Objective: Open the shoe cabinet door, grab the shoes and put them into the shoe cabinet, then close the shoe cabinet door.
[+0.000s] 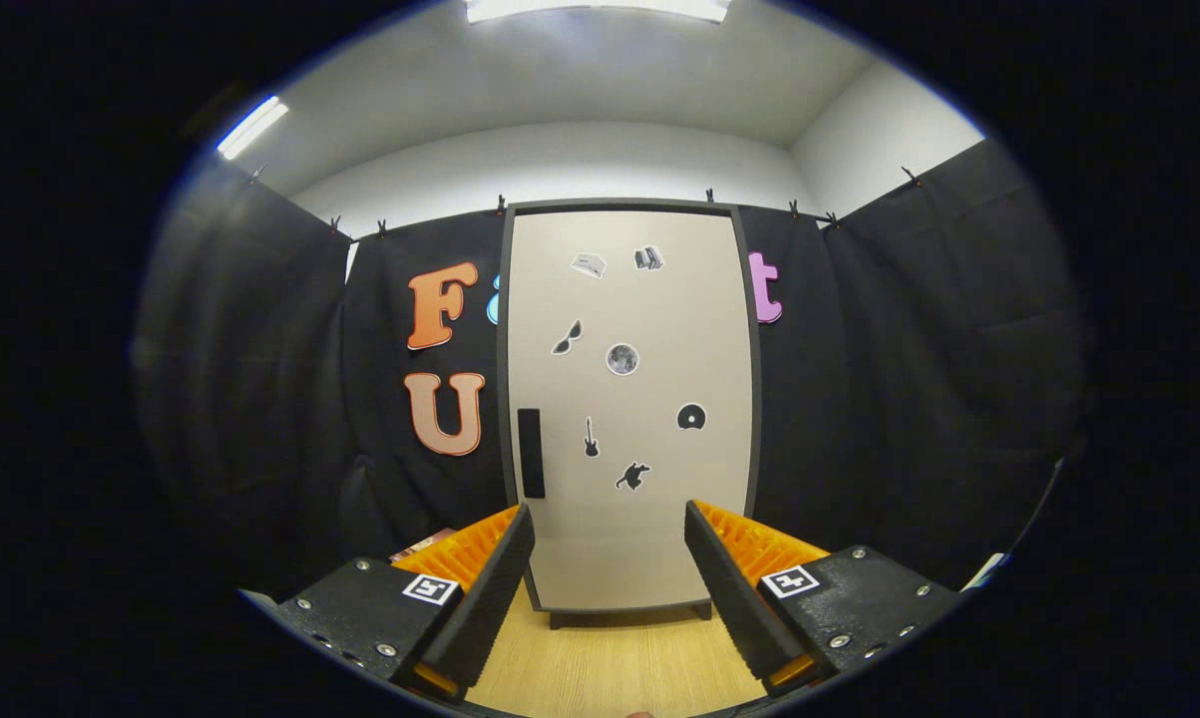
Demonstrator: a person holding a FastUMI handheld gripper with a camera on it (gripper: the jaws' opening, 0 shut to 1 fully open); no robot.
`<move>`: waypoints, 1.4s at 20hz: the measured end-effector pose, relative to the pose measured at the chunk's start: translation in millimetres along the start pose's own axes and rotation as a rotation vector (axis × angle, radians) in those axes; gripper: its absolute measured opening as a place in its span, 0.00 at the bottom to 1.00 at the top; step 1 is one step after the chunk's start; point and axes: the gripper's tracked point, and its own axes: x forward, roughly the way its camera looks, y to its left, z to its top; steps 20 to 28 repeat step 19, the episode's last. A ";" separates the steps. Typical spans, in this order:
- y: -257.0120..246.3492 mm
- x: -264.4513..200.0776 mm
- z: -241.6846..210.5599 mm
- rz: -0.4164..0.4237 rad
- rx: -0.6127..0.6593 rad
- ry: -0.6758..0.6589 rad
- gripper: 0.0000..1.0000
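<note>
My tongs (609, 568) hang open and empty, facing the shoe cabinet (629, 419) just beyond them, its door shut. Opening comes first, I judge: I must reach the dark handle (531, 453) at the door's left edge and pull.

1. A light wood-grain surface (609, 663) runs from the near side to the far wall.
2. A tall shoe cabinet (629, 409) stands upright on short dark feet at its far end, door closed.
</note>
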 end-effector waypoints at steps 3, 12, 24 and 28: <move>-5.1 -3.5 -2.2 -0.015 0.007 0.007 0.95; -20.3 -4.3 -13.6 -0.058 0.036 0.008 0.95; -14.2 -6.4 -11.5 -0.051 0.028 -0.001 0.95; -14.2 -6.4 -11.5 -0.051 0.028 -0.001 0.95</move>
